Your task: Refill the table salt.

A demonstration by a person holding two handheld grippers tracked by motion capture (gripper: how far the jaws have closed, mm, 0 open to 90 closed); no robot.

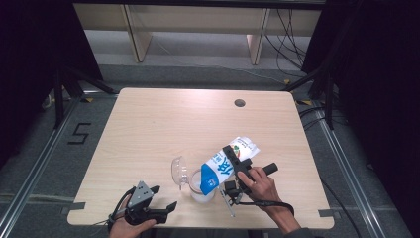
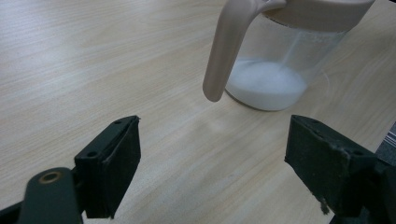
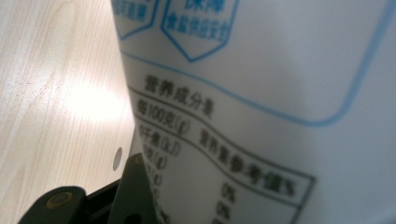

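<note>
Tongs in the right hand [image 1: 236, 162] pinch a white and blue bag [image 1: 224, 166] across its middle, tipped mouth-down over a clear jug [image 1: 203, 191] that stands near the front edge of the table [image 1: 163, 124], a little right of centre. From the right gripper view the printed side of the bag [image 3: 280, 107] presses close against one black jaw. White powder [image 2: 266, 86] lies heaped in the bottom of the jug, and a thin stream seems to run down its inner wall. The jug's lid [image 1: 179, 170] stands flipped open on its left side, and its beige handle [image 2: 229, 46] points toward the left tongs [image 1: 159, 198], which rest spread and empty by the front edge, left of the jug. The bag looks soft and pliable, so it will probably sag and change shape as it empties; holding it around the belly, as now, gives control of the tilt, though too hard a squeeze could choke the flow or burst powder out in a lump. The jug looks like light, thin plastic and could slide or tip if the bag nudges its rim; its handle looks like the firm place to steady it.
</note>
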